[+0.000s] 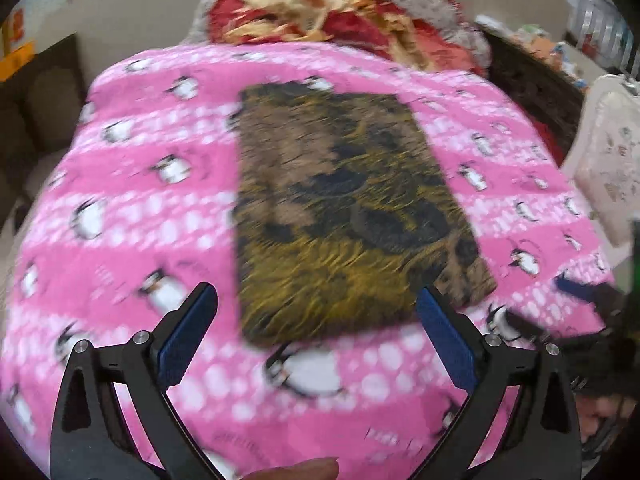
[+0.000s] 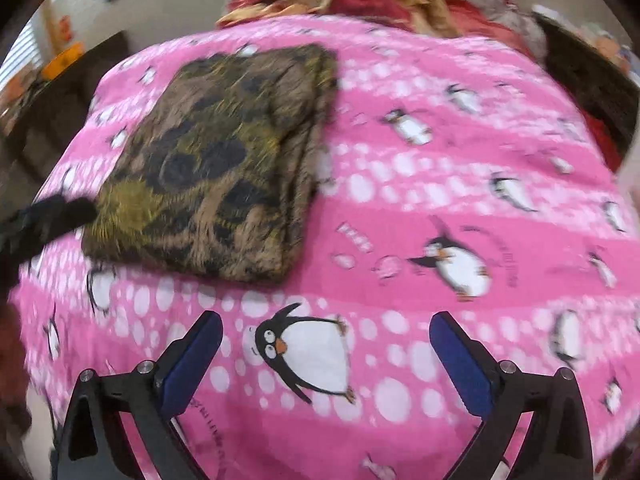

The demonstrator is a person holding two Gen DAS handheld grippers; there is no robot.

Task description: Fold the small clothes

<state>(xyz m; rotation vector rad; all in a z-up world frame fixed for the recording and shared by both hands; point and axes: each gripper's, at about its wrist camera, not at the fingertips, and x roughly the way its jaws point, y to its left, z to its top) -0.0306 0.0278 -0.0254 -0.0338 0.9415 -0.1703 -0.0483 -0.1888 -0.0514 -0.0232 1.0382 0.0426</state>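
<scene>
A brown, yellow and black patterned cloth (image 1: pixel 344 208) lies folded into a flat rectangle on a pink penguin-print blanket (image 1: pixel 132 184). My left gripper (image 1: pixel 316 296) is open and empty, hovering over the cloth's near edge. In the right wrist view the same cloth (image 2: pixel 216 164) lies at the upper left on the blanket (image 2: pixel 440 168). My right gripper (image 2: pixel 326 324) is open and empty over bare blanket, to the right of and nearer than the cloth. The left gripper's dark tip (image 2: pixel 52 216) touches or nearly touches the cloth's left edge. The right gripper (image 1: pixel 580 292) shows at the left view's right edge.
A red and gold floral blanket (image 1: pixel 320 12) is piled at the far end of the bed. A white patterned object (image 1: pixel 608 152) stands at the right. Dark furniture (image 2: pixel 60 108) sits left of the bed. Both views are motion-blurred.
</scene>
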